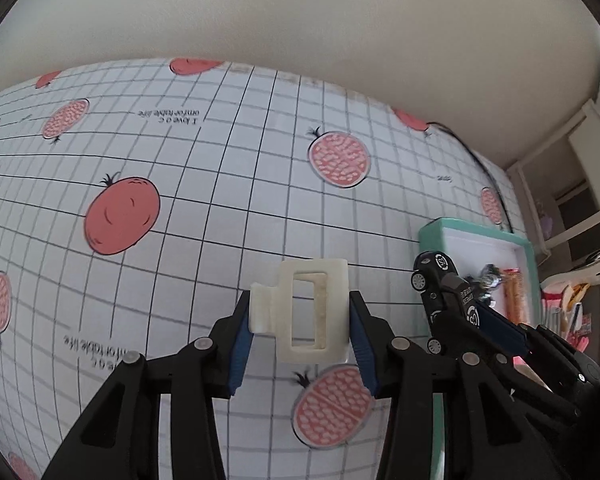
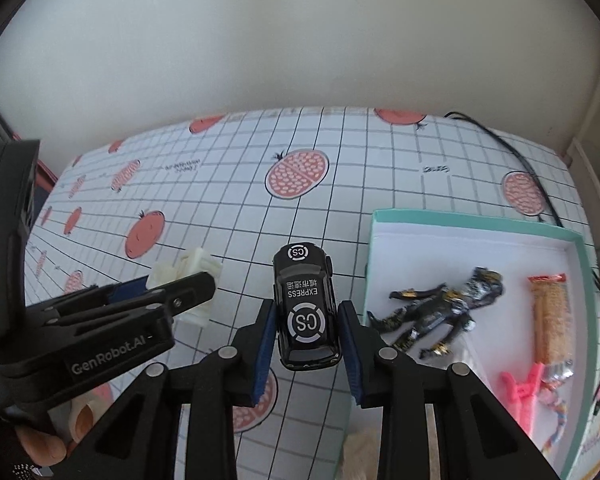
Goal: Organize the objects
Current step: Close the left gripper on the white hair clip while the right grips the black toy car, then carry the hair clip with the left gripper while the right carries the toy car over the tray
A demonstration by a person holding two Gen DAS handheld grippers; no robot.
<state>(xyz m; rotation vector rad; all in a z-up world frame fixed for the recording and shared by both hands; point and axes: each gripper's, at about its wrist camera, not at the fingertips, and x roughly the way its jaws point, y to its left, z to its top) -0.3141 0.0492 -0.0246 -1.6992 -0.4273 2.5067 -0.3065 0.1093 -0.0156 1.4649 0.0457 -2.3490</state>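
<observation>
A cream plastic hair clip (image 1: 309, 312) is held above the tablecloth, clamped between the blue pads of my left gripper (image 1: 302, 322). In the right wrist view the same hair clip (image 2: 188, 276) shows at the tip of the left gripper (image 2: 180, 292). My right gripper (image 2: 306, 320) is shut on a black toy car (image 2: 306, 308) marked "CS EXPRESS", just left of the teal-rimmed box (image 2: 476, 222). From the left wrist view the toy car (image 1: 440, 280) and the right gripper (image 1: 472, 316) sit beside the box (image 1: 476, 230).
The box holds a black-and-gold toy figure (image 2: 440, 308), a wrapped snack bar (image 2: 550, 320) and a pink clip (image 2: 524, 392). A black cable (image 2: 512, 152) runs along the table's right side. A grid tablecloth with fruit prints (image 1: 180, 160) covers the table. Shelves (image 1: 572, 184) stand to the right.
</observation>
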